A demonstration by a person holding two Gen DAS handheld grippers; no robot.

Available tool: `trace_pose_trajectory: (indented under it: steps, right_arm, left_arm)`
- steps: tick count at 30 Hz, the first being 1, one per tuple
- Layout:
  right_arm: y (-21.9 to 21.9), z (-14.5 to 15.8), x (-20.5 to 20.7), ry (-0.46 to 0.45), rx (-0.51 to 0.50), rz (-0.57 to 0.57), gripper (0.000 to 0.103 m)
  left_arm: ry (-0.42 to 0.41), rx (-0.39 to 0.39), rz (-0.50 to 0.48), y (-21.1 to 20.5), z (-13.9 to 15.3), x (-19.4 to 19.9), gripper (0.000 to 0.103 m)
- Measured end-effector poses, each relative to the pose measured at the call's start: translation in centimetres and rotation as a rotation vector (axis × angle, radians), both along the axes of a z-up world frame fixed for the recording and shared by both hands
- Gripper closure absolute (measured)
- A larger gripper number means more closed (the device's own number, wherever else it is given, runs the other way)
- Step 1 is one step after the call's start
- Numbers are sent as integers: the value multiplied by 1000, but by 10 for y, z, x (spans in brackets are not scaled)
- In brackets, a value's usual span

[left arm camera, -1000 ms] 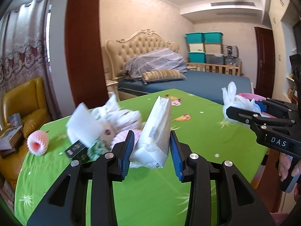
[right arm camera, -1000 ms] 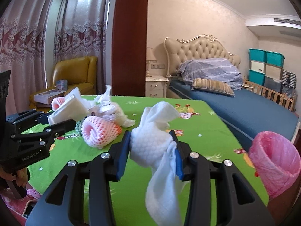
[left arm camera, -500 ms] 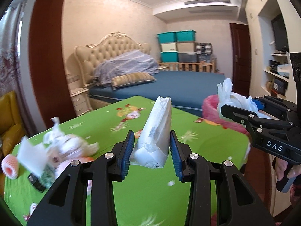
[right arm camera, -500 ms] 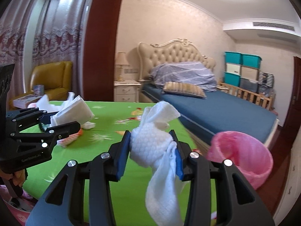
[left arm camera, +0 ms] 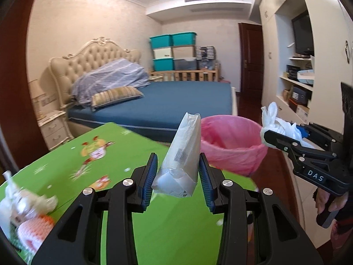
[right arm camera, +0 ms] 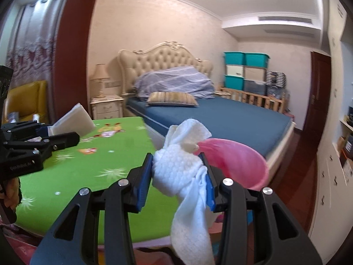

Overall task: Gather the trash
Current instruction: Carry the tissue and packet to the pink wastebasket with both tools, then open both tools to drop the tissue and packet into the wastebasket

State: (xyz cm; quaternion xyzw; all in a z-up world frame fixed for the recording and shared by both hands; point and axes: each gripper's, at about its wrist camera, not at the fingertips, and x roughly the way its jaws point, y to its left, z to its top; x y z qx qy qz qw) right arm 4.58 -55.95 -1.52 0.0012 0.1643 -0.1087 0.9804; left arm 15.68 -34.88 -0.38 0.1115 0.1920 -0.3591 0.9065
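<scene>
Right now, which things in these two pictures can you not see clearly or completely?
- Pink-lined bin, inside: left wrist view, the held white wrapper and the bin's own rim hide its contents.
- Same bin: right wrist view, the white paper towel and the right tool cover its near side.
- Trash pile: left wrist view, blurred and cut by the left edge.
- Wrapper's printed label: too small to read.

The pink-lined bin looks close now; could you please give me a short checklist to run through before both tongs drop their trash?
1. Left tongs clamped on the white paper packet: ok.
2. Right tongs clamped on the white tissue wad: ok.
3. Pink-lined bin mouth open: ok.
4. Packet over the bin mouth: not ok, it is above the green tablecloth.
5. Tissue over the bin mouth: cannot tell.
6. Tissue tail free of the tongs: cannot tell.
</scene>
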Motion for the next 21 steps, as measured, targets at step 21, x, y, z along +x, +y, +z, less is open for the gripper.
trace_pose_trajectory:
  steps: [21]
  right_arm:
    - [-115, -17, 70, 81, -3, -88, 61]
  left_arm:
    - [129, -33, -109, -173, 1, 81, 66]
